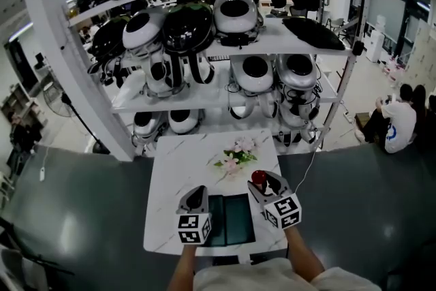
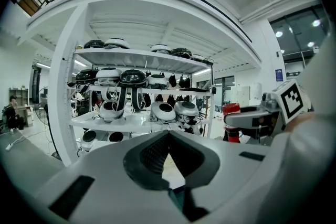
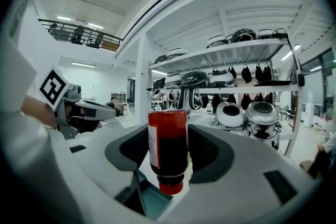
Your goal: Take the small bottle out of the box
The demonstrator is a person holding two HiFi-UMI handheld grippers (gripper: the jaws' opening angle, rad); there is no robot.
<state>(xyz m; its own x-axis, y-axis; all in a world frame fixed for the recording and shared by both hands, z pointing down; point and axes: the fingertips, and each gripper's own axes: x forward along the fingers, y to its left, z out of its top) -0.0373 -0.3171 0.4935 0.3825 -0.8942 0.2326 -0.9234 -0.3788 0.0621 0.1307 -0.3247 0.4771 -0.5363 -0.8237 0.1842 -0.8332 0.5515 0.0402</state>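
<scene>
Two grippers hang over a white marbled surface point(image 1: 178, 167), one in each of my hands, with an open dark-teal box point(image 1: 235, 221) lying on it between them near the front edge. My right gripper point(image 1: 264, 182) has its fingers point(image 3: 210, 155) clamped on the small bottle point(image 3: 168, 139), the ribbed dark pads pressing its sides from left and right. The bottle is dark red with a pale label down one side, and it hangs nearly upright with its red cap pointing down. It is out of the box, held in the air just above the box's far right corner. The right gripper view shows the teal inside of the box below the cap and slightly to its left. My left gripper point(image 1: 198, 190) is over the box's left wall, near the right one but apart from it. Its fingers point(image 2: 149, 157) are together at the tips and hold nothing. A small bunch of pink and white flowers point(image 1: 236, 155) lies on the surface beyond the box, clear of both grippers. Behind the surface stands a white shelf point(image 1: 136, 100) loaded on several levels with rounded white and black helmets point(image 1: 235, 13). Dark grey floor point(image 1: 82, 215) surrounds the surface, and far off to the right a person point(image 1: 398, 125) in a white top sits low.
</scene>
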